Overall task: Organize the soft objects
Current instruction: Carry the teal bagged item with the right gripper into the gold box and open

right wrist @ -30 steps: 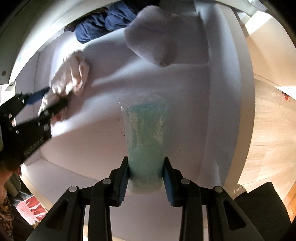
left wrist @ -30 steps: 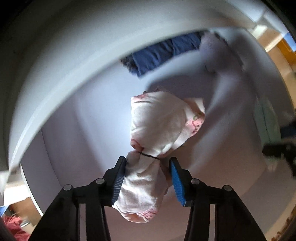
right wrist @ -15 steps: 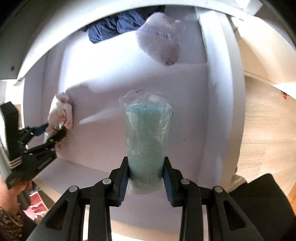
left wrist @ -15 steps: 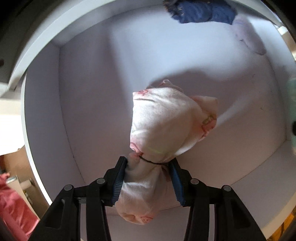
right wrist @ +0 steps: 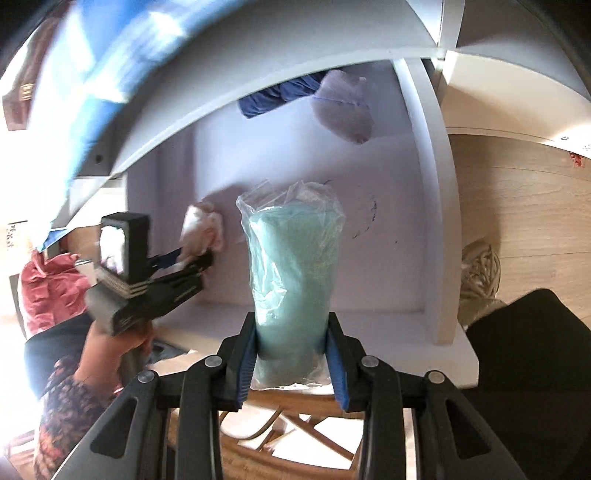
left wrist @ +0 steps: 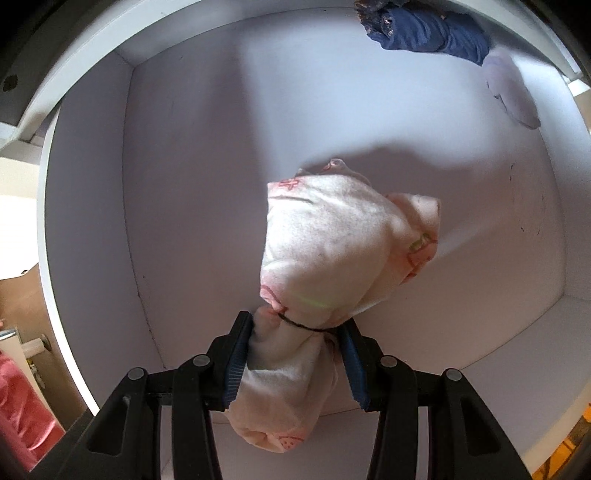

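Both grippers are built of matte black plastic arms dotted with round silver screw heads. The fingers (left wrist: 236, 363) are lined with ribbed blue pads. A boxy black camera housing is mounted on the left gripper (right wrist: 194, 258). The left hand (right wrist: 110, 343) is bare-skinned, above a dark floral-patterned sleeve (right wrist: 70, 410).

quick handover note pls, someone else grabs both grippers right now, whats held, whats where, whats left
Left gripper: jaws shut on the tied pink-and-white cloth bundle, held inside the white shelf cubby.
Right gripper: jaws shut on the bagged teal roll, at the cubby's front edge.
Done: blue garment and white sock lie at the back.
Left: set down both held items and release.
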`<state>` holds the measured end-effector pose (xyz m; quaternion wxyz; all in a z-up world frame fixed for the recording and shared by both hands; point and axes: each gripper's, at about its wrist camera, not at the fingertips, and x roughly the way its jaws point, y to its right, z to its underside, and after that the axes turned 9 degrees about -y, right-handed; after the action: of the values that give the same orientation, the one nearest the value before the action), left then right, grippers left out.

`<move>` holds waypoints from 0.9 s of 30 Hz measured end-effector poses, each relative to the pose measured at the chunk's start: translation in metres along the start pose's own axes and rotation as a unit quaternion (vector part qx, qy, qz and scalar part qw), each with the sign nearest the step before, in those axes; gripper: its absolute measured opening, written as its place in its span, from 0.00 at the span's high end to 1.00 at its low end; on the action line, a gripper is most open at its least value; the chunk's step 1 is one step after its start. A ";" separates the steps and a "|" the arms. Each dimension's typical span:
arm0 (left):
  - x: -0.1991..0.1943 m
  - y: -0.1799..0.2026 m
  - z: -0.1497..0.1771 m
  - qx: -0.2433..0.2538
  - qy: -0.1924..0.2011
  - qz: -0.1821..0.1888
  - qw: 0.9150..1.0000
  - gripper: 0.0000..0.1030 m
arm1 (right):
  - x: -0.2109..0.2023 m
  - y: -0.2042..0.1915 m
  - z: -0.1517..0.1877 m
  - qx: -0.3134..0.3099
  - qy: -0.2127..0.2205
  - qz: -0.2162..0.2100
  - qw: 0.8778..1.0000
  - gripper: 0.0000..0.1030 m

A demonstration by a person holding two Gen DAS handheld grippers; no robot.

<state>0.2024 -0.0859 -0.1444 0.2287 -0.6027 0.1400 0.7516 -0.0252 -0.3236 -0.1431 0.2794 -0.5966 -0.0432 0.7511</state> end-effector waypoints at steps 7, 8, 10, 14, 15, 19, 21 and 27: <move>0.013 0.006 0.027 -0.003 -0.001 0.005 1.000 0.54 | -0.062 -0.045 0.013 -0.046 0.027 0.005 0.999 0.67; 0.013 0.009 0.029 -0.003 -0.001 0.006 1.000 0.54 | -0.073 -0.054 0.012 -0.054 0.033 0.004 0.998 0.67; 0.013 0.007 0.029 -0.004 -0.003 0.010 1.000 0.54 | -0.098 -0.073 0.010 -0.069 0.048 0.003 0.996 0.67; 0.023 0.006 0.027 -0.005 -0.003 0.012 1.000 0.54 | -0.142 -0.115 -0.003 -0.099 0.078 0.007 0.992 0.67; 0.023 0.007 0.027 -0.005 -0.003 0.012 1.000 0.54 | -0.153 -0.129 -0.009 -0.110 0.090 0.016 0.990 0.67; 0.023 0.007 0.028 -0.004 -0.004 0.014 1.000 0.54 | -0.183 -0.175 -0.035 -0.138 0.124 0.041 0.982 0.67; 0.024 0.007 0.028 -0.003 -0.004 0.015 1.000 0.54 | -0.191 -0.198 -0.050 -0.152 0.133 0.062 0.977 0.67; 0.054 0.015 0.018 -0.004 -0.005 0.019 1.000 0.54 | -0.188 -0.251 -0.098 -0.163 0.152 0.124 0.967 0.67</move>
<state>0.1708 -0.0808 -0.1932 0.2132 -0.5973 0.1473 0.7590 0.1821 -0.2270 0.0929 0.0865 -0.7416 -0.0484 0.6634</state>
